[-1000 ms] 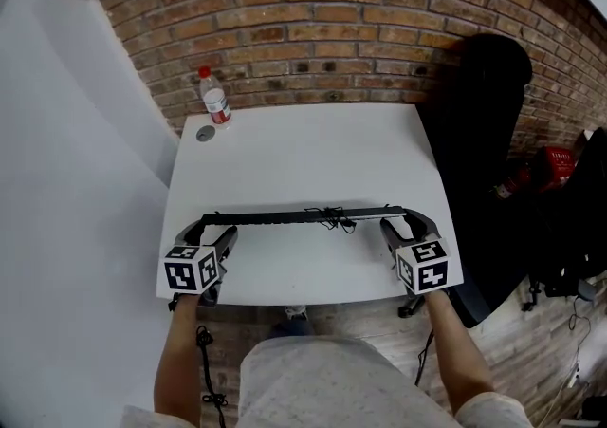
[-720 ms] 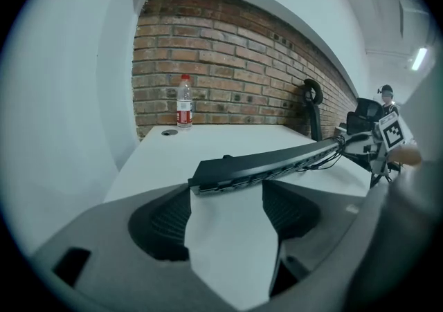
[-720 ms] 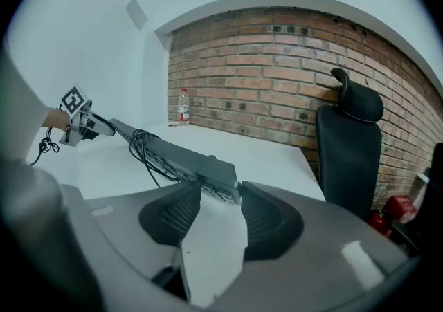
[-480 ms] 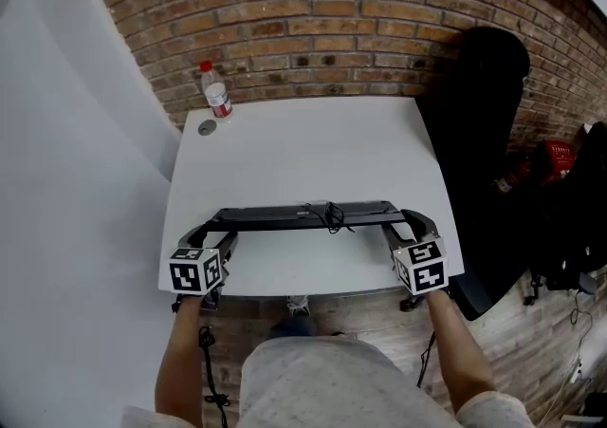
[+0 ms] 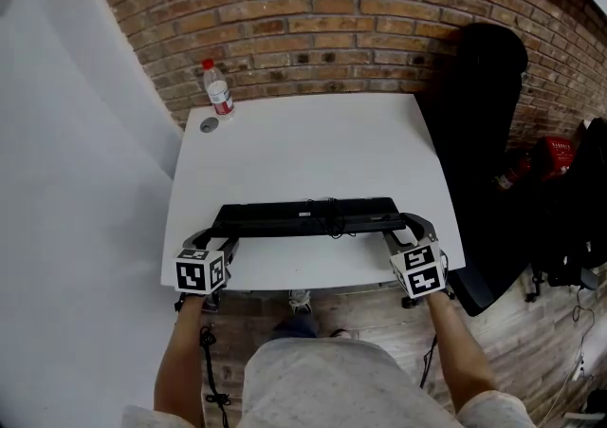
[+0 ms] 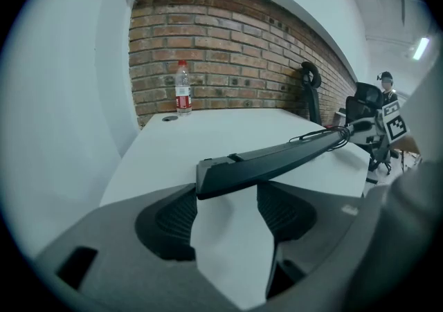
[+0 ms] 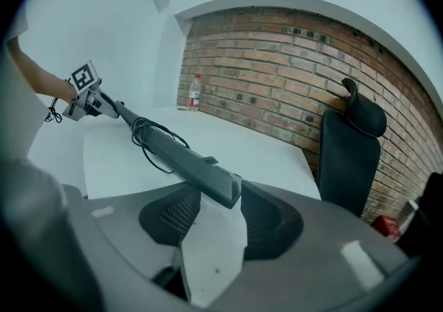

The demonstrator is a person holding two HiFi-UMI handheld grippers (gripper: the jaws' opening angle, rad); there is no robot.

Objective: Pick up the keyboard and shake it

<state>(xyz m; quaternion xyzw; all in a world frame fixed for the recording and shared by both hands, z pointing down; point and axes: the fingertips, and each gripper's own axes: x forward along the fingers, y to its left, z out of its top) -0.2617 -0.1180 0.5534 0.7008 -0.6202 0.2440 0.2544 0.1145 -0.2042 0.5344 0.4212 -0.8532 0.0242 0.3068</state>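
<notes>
The black keyboard [image 5: 303, 217] hangs over the near part of the white table [image 5: 313, 141], held by its two ends, with its broad face turned up toward me. A coiled cable [image 5: 332, 218] lies bunched at its middle. My left gripper [image 5: 218, 230] has the left end [image 6: 228, 171] between its pads, and its jaws are closing on it. My right gripper [image 5: 403, 225] is shut on the right end [image 7: 211, 182]. In the left gripper view the keyboard [image 6: 291, 155] runs off toward the other gripper.
A plastic water bottle [image 5: 217, 92] with a red label and a loose cap [image 5: 209, 125] stand at the table's far left corner, by the brick wall. A black office chair [image 5: 479, 132] is right of the table. Dark bags and a red object [image 5: 560, 153] lie further right.
The keyboard has turned from edge-on to showing its broad face. Both grippers have shifted slightly toward the table's near edge, still at its ends.
</notes>
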